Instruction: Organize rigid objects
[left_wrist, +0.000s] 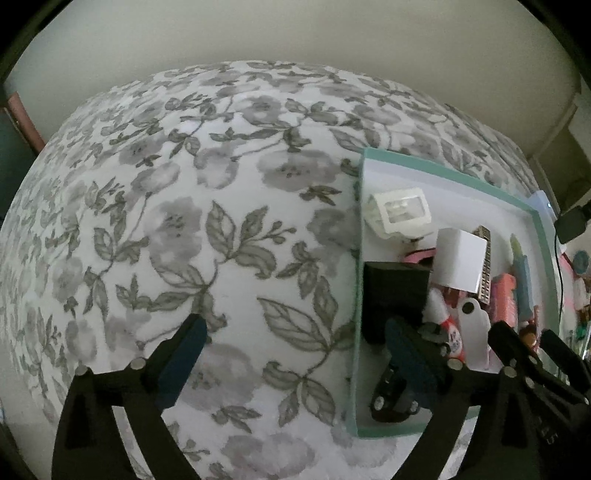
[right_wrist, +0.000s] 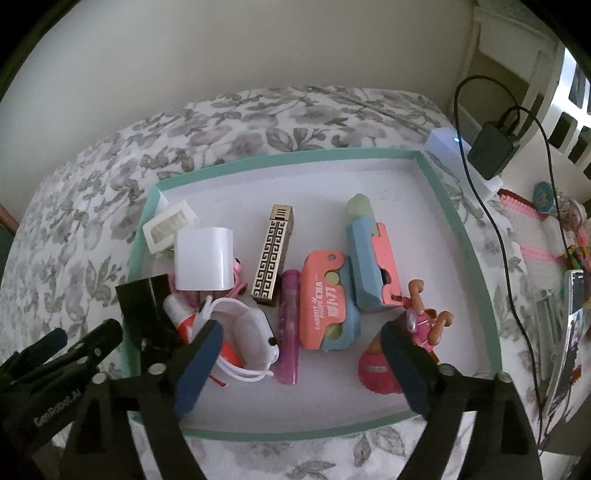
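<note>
Both grippers stand with the jaws wide and with nothing between the pads, so this looks like the moment just after a thing is let go, or the pause before the next pick. The right gripper (right_wrist: 299, 363) hangs over the near part of the tray (right_wrist: 476, 258), a shallow white tray with a green rim that lies on the flowered cloth (right_wrist: 85, 206). The left gripper (left_wrist: 293, 360) straddles the tray's left wall, one finger over the cloth and the other inside the tray beside a black box (left_wrist: 397, 291). The things of the task seem all to be in the tray: a white cube (right_wrist: 205, 258), a gold patterned case (right_wrist: 273, 254), a purple tube (right_wrist: 290, 325), a coral case (right_wrist: 325, 306), a blue and coral holder (right_wrist: 373, 266), a white cased thing with a cord (right_wrist: 247, 332) and a small pink figure (right_wrist: 421, 325). No loose thing shows on the cloth, so the task seems near its end. The next move probably calls for lifting both grippers straight up, without catching the cord or the figure. The left gripper's body (right_wrist: 55, 406) carries the word "GenRobot.AI". The coral case has white letters, but they are too blurred to read.
</note>
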